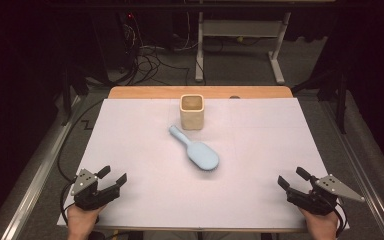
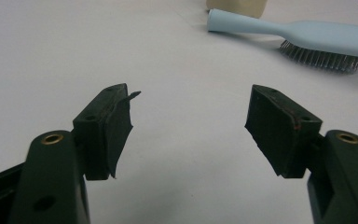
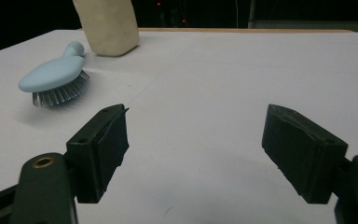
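A light blue hairbrush (image 1: 196, 150) lies bristles down in the middle of the white table cover (image 1: 145, 150), its handle pointing toward a cream square cup (image 1: 192, 111) that stands upright just behind it. The same hairbrush (image 2: 307, 39) shows far ahead in the left gripper view, and the hairbrush (image 3: 56, 77) and cup (image 3: 108, 25) lie at the upper left in the right gripper view. My left gripper (image 1: 113, 178) rests open at the near left corner, nothing between its jaws. At the near right corner my right gripper (image 1: 292, 178) is open and empty too.
The wooden table edge (image 1: 200, 92) shows behind the white cover. Beyond it stand a desk frame (image 1: 240, 45) and floor cables (image 1: 150, 60) in a dark room. Metal rails (image 1: 30, 185) run along both sides of the table.
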Demonstrator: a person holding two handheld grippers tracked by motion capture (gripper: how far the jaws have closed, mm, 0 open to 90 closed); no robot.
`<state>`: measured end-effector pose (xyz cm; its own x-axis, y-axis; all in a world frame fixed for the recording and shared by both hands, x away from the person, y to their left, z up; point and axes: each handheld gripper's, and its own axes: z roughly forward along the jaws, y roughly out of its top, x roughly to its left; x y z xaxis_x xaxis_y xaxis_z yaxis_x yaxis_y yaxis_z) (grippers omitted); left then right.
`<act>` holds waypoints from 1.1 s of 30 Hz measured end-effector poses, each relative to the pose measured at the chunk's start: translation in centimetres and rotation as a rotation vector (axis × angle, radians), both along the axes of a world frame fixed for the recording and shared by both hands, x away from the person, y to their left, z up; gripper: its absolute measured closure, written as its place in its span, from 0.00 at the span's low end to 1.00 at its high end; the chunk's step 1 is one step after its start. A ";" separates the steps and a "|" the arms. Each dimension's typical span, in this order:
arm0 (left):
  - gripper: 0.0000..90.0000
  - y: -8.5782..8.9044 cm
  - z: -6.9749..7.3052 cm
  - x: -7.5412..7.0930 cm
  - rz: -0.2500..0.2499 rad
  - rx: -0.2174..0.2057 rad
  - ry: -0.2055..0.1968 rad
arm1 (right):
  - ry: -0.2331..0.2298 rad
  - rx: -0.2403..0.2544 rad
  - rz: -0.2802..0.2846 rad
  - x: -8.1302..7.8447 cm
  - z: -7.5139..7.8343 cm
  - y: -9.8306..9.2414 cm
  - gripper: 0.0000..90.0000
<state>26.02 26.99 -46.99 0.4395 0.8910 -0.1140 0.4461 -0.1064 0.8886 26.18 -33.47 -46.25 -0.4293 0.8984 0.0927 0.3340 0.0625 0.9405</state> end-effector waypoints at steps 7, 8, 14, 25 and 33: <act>0.35 -0.1 0.0 0.1 -0.009 0.003 0.001 | -0.002 -0.001 -0.002 -0.1 0.0 -0.1 0.26; 0.35 -0.1 0.0 0.1 -0.008 0.001 -0.002 | -0.004 -0.003 0.000 -0.1 0.0 0.0 0.26; 0.35 -0.2 0.1 0.0 -0.010 -0.001 -0.012 | -0.002 -0.006 0.006 -0.2 0.0 0.1 0.26; 0.35 -0.3 0.3 0.0 -0.014 -0.003 -0.018 | -0.007 -0.004 0.010 -0.2 0.0 0.1 0.26; 0.35 -0.4 0.4 0.0 -0.016 -0.012 -0.020 | -0.004 -0.002 0.012 -0.2 0.0 0.0 0.26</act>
